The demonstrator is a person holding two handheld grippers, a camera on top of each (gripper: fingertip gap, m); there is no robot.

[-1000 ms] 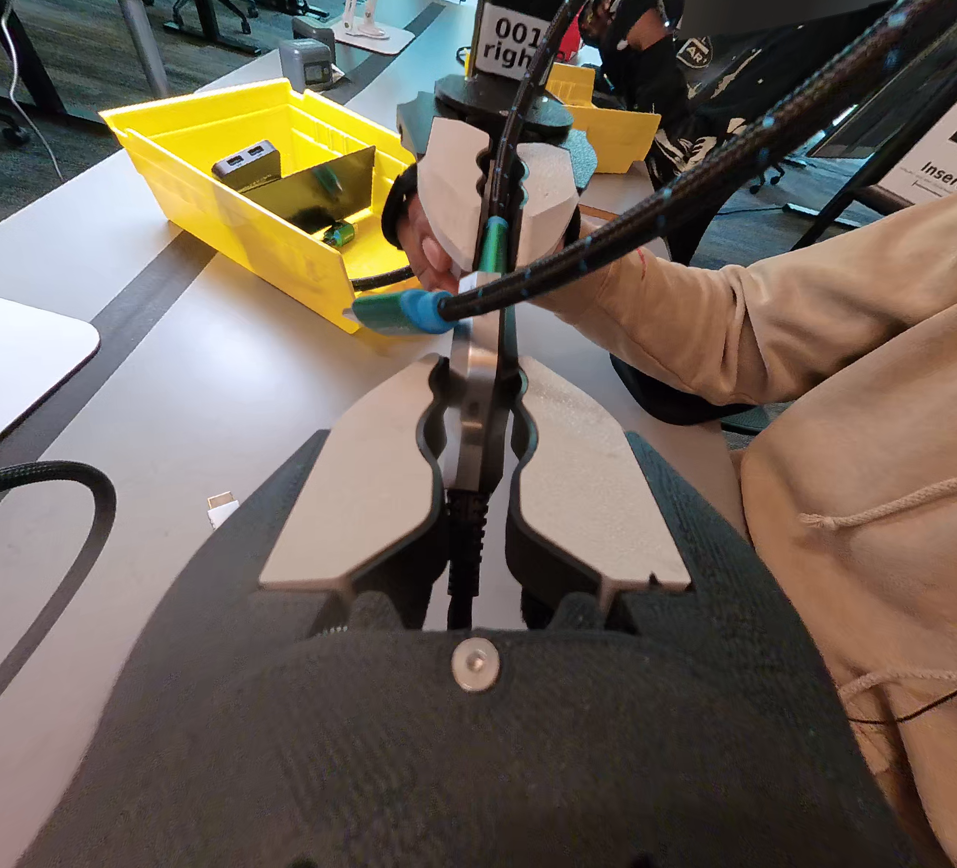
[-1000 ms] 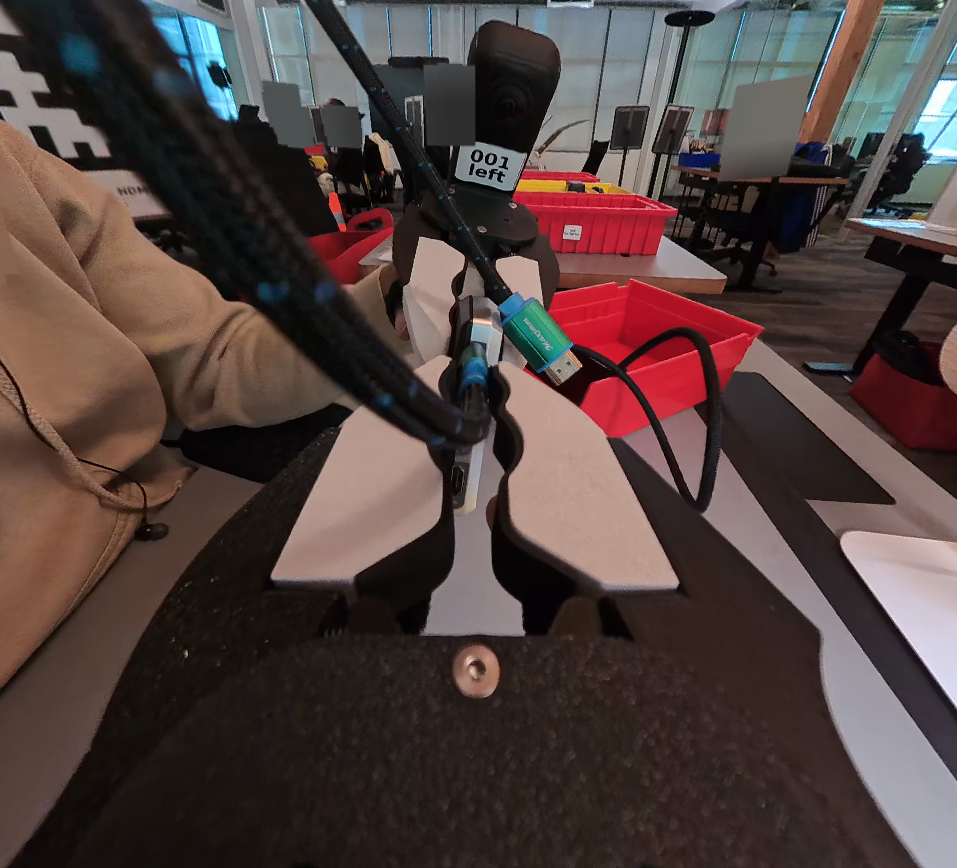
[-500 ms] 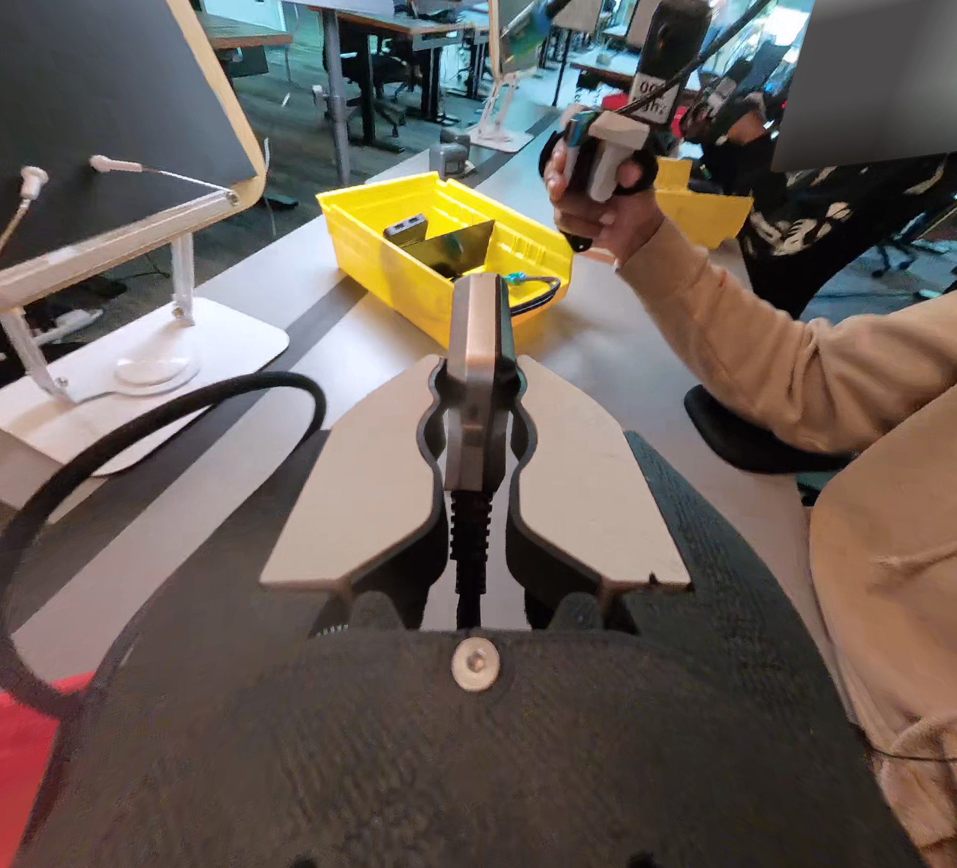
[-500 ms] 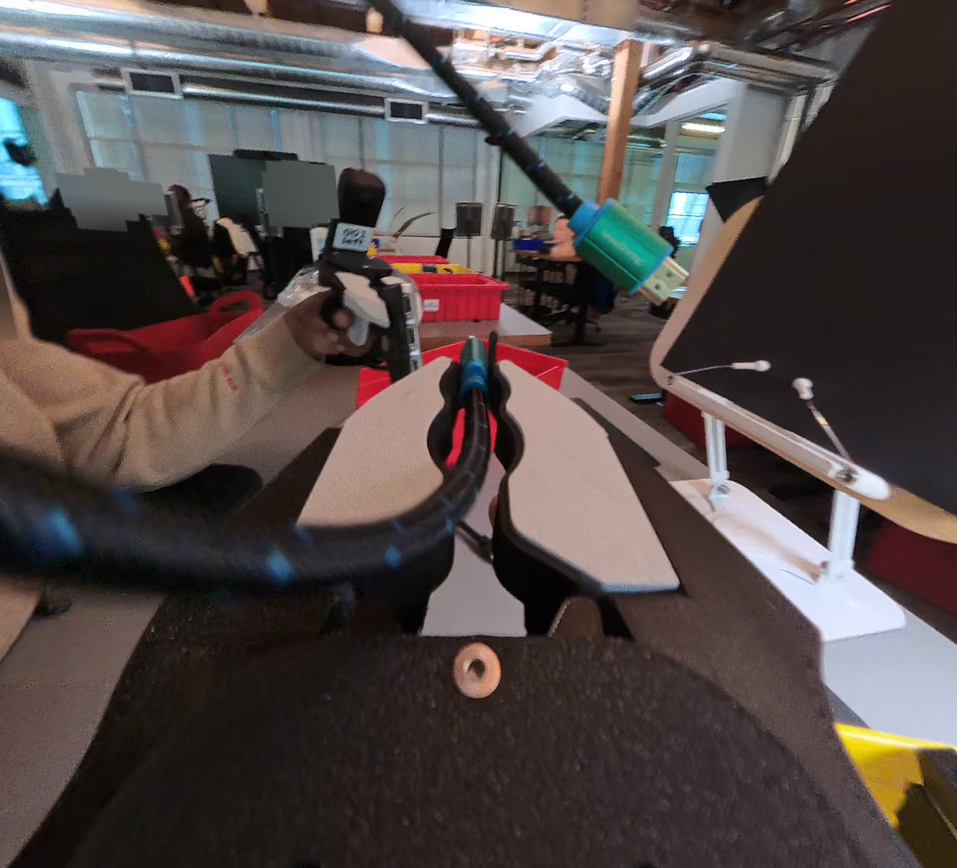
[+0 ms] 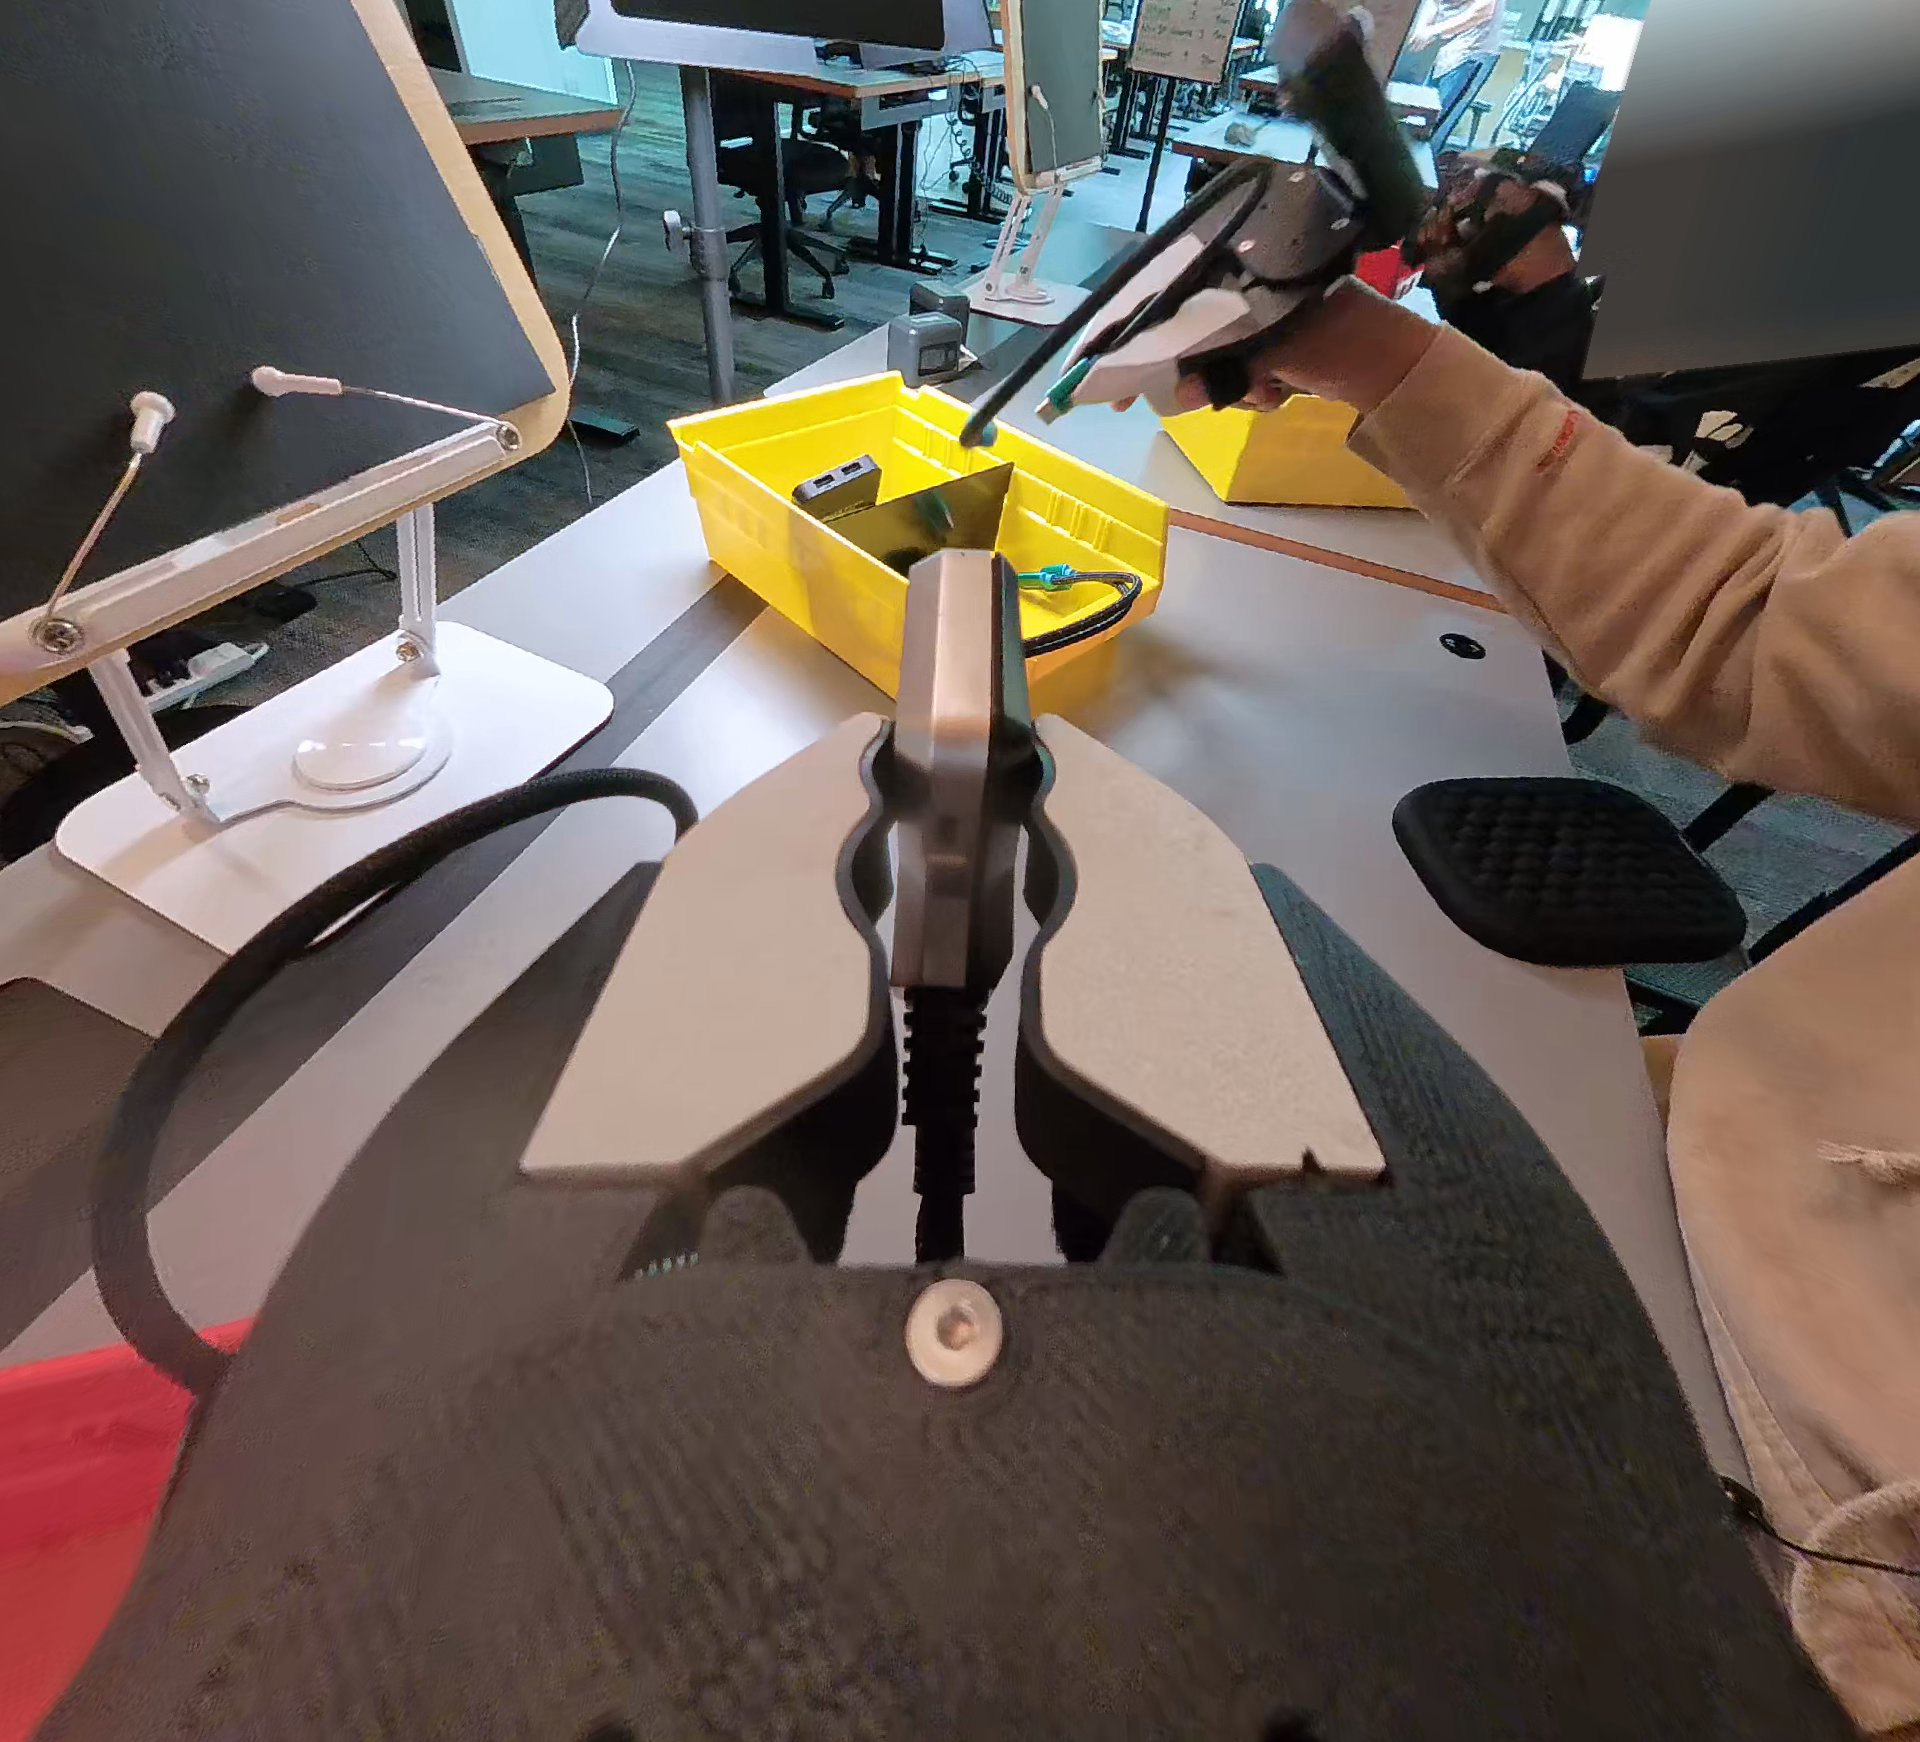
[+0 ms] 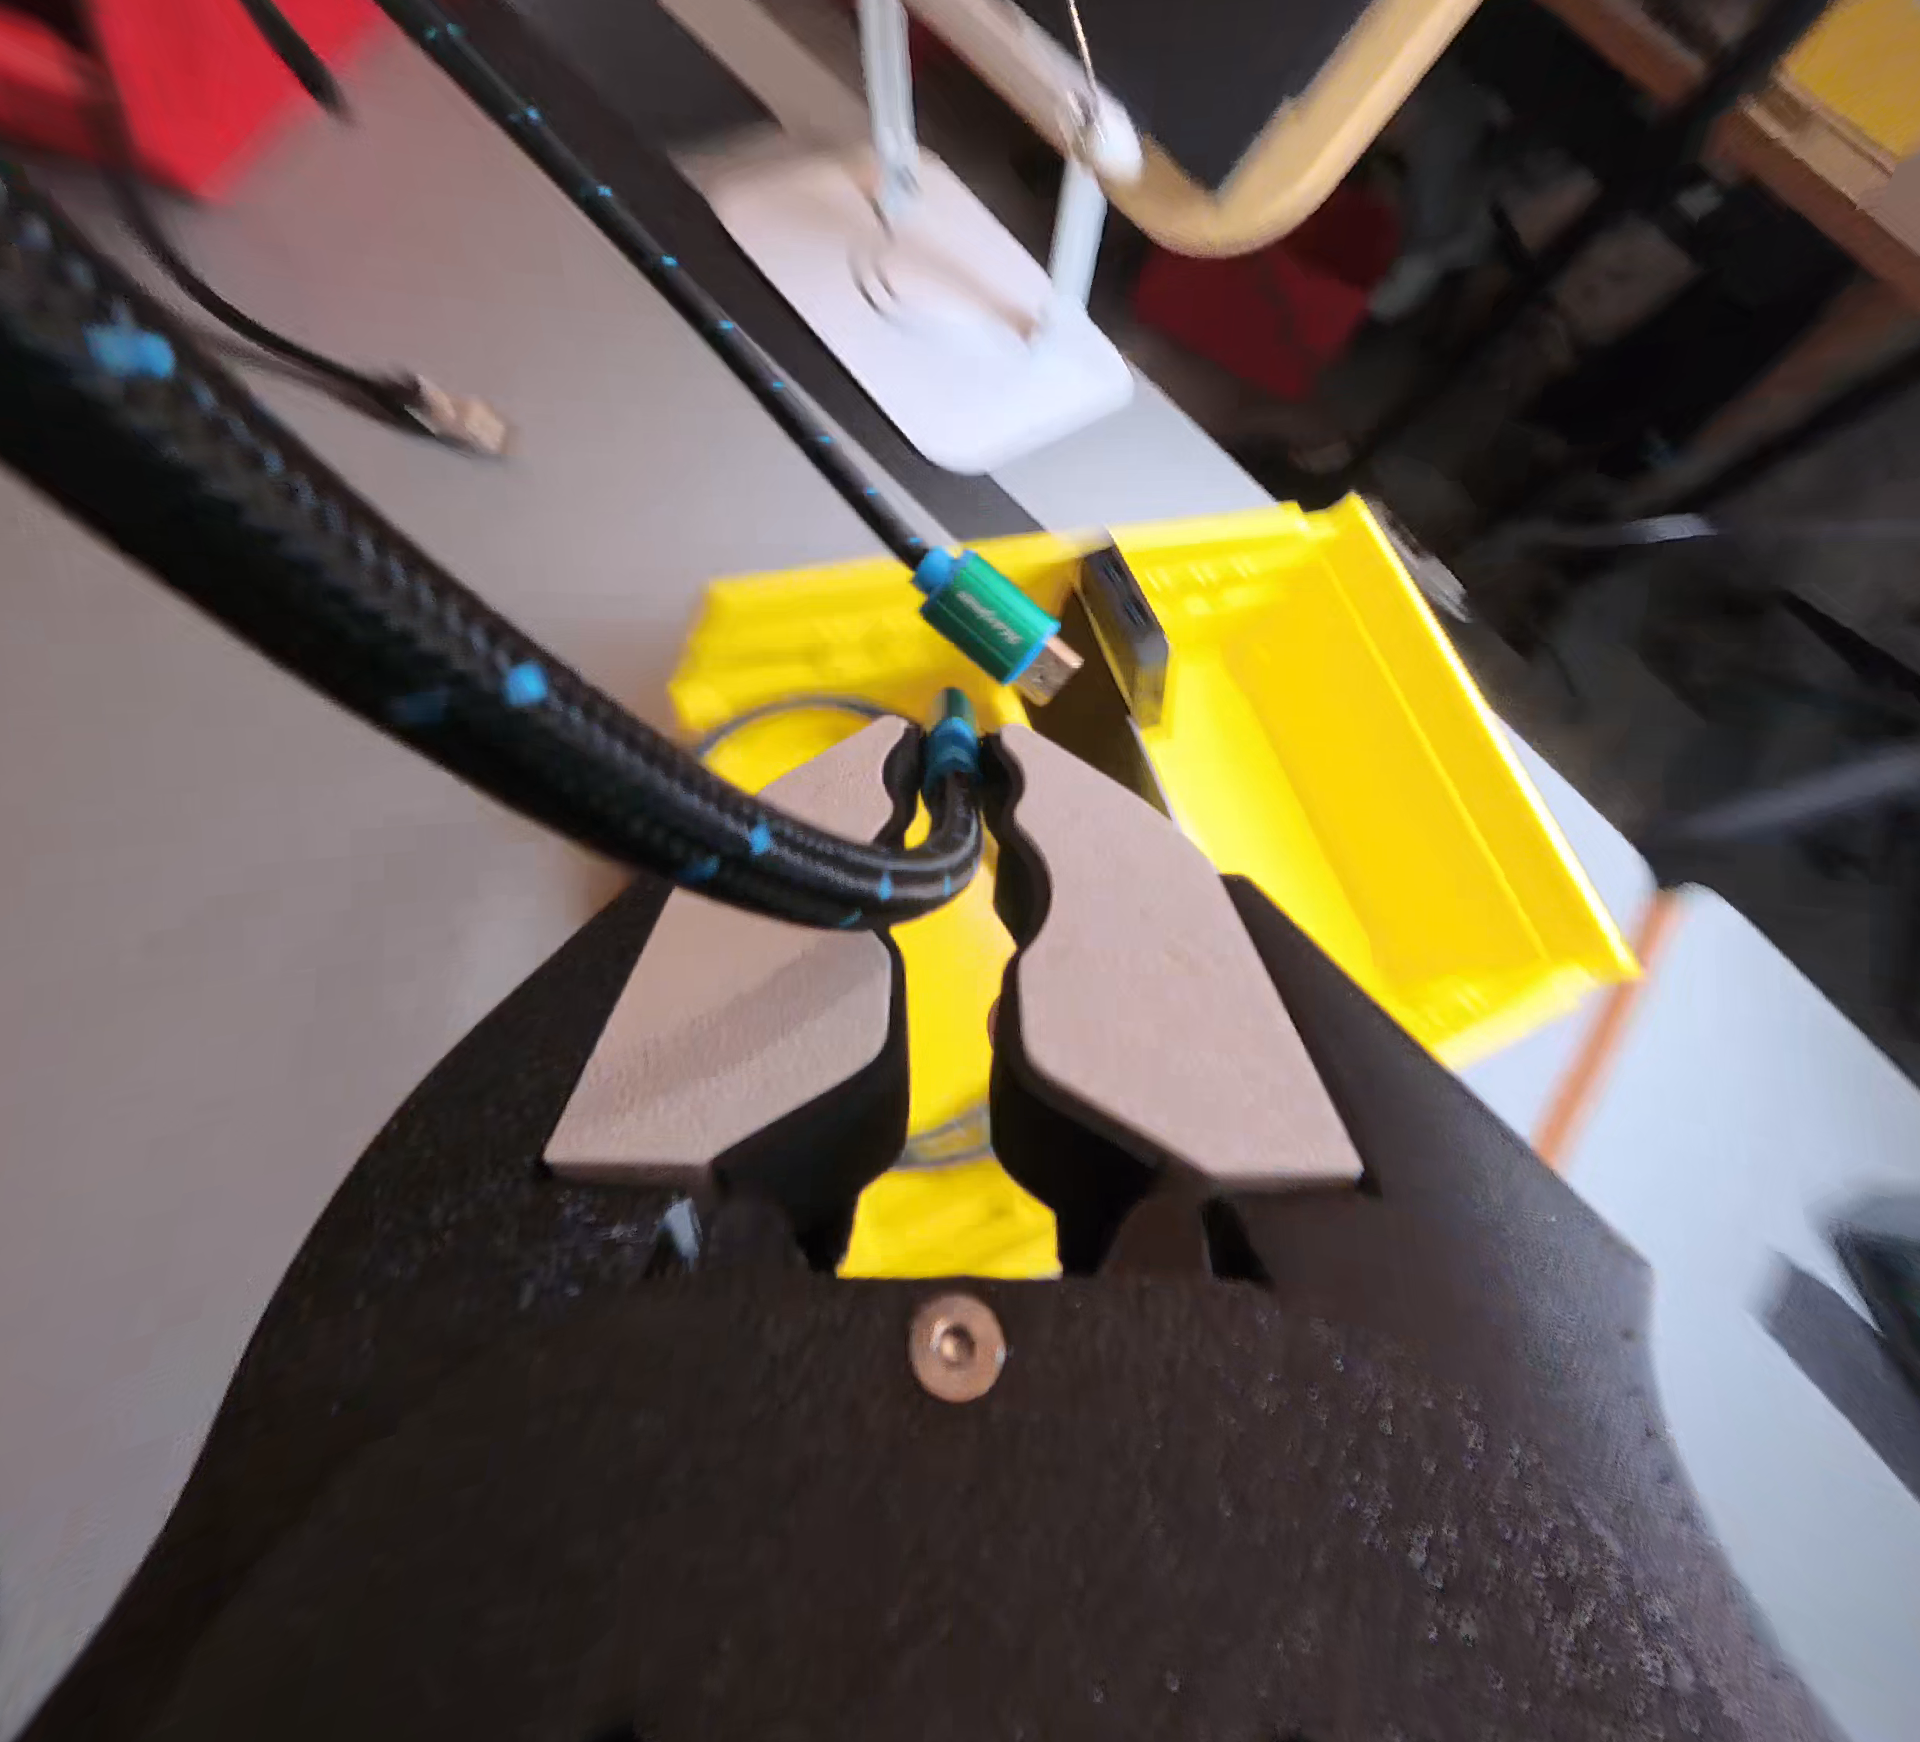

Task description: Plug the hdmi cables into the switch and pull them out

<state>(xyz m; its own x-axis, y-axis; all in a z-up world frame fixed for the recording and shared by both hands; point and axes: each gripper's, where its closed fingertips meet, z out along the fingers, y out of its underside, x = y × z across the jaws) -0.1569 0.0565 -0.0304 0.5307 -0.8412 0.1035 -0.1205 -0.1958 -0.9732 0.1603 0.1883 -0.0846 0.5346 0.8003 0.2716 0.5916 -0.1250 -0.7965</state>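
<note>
Between the fingers of the left gripper (image 5: 951, 762) sat the grey switch (image 5: 951, 736), clamped upright with its black lead trailing back. Beyond it lay the yellow bin (image 5: 831, 591) on the grey table (image 5: 1299, 705). Over that bin the right gripper (image 6: 954, 757) pinched a braided hdmi cable (image 6: 416, 653) behind its plug; another green plug (image 6: 992, 627) dangled just ahead. Desks and monitors filled the room behind.
</note>
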